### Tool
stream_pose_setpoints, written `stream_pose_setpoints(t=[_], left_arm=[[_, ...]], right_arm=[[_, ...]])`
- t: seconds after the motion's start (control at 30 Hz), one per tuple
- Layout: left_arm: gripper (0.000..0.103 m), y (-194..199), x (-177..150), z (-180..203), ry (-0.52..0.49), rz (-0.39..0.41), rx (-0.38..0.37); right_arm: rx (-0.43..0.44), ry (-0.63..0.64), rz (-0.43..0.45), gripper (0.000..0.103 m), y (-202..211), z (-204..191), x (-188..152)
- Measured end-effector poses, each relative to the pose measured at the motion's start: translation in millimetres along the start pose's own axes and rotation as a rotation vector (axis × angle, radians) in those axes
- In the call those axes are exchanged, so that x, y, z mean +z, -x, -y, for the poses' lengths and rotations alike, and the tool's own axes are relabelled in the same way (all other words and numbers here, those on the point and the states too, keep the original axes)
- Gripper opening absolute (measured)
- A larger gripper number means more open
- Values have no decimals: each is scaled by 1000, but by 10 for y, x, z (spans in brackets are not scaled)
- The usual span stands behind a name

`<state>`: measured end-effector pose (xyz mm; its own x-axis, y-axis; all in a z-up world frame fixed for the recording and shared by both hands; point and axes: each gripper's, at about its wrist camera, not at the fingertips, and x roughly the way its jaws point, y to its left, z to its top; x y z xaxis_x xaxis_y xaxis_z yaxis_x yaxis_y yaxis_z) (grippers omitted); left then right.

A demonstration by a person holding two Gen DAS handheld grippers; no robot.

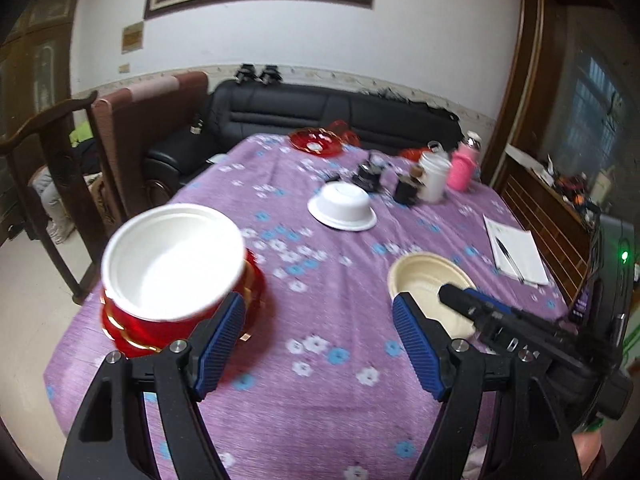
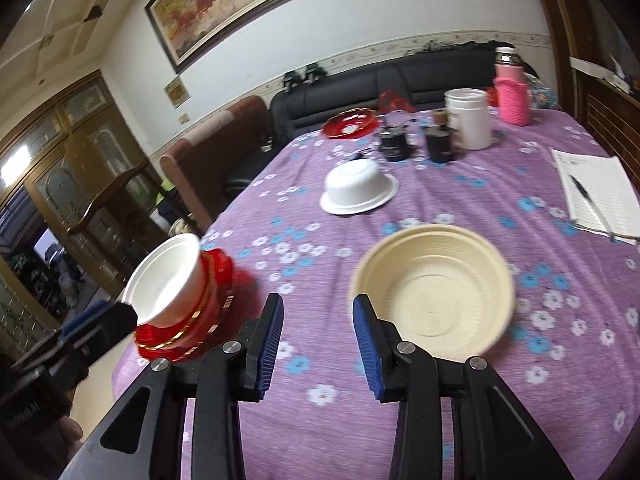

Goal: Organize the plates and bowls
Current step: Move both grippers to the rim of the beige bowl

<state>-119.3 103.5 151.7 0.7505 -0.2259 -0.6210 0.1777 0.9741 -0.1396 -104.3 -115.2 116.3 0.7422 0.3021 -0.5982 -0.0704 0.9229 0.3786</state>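
Both the left gripper (image 1: 318, 344) and right gripper (image 2: 318, 344) hover wide-jawed and empty. The cream ribbed disposable bowl (image 2: 434, 294) lies just beyond the right jaw, probably for stacking into the white foam bowl (image 2: 166, 282) nested on red glass dishes (image 2: 192, 328) left.

A home living and dining room. Black leather sofa (image 1: 340, 112) along the white wall, under a large framed painting (image 2: 240, 0) of horses. Dark carved wooden chair (image 1: 48, 160) and a padded brown chair (image 1: 152, 120) drawn up to a desk under a purple flowered tablecloth (image 1: 320, 300). Wooden glass-fronted cabinet (image 2: 80, 152) in the corner, panelled ceiling above. On the cloth, household odds and ends: red glass dish (image 1: 316, 142), white jar (image 2: 468, 118), bottle in a pink knitted sleeve (image 2: 512, 92), notebook (image 1: 516, 254) with a pen (image 1: 508, 258). Disposable bowls, white (image 2: 358, 188) and cream (image 2: 434, 292), lying about too.
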Motion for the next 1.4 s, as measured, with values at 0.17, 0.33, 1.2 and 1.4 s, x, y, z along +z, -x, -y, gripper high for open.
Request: stream_pose_setpoints(t=[0.17, 0.33, 1.2, 1.4], left_arm=[[76, -140, -52, 207, -32, -43, -10], [76, -288, -94, 339, -51, -87, -22], [75, -1284, -239, 708, 13, -301, -114], [75, -1445, -152, 780, 27, -293, -133]], right_arm=[[-40, -49, 40, 40, 129, 353, 56], [-82, -97, 79, 40, 201, 662, 114], [-168, -233, 95, 46, -63, 1624, 105], [-153, -246, 43, 46, -171, 1632, 52]])
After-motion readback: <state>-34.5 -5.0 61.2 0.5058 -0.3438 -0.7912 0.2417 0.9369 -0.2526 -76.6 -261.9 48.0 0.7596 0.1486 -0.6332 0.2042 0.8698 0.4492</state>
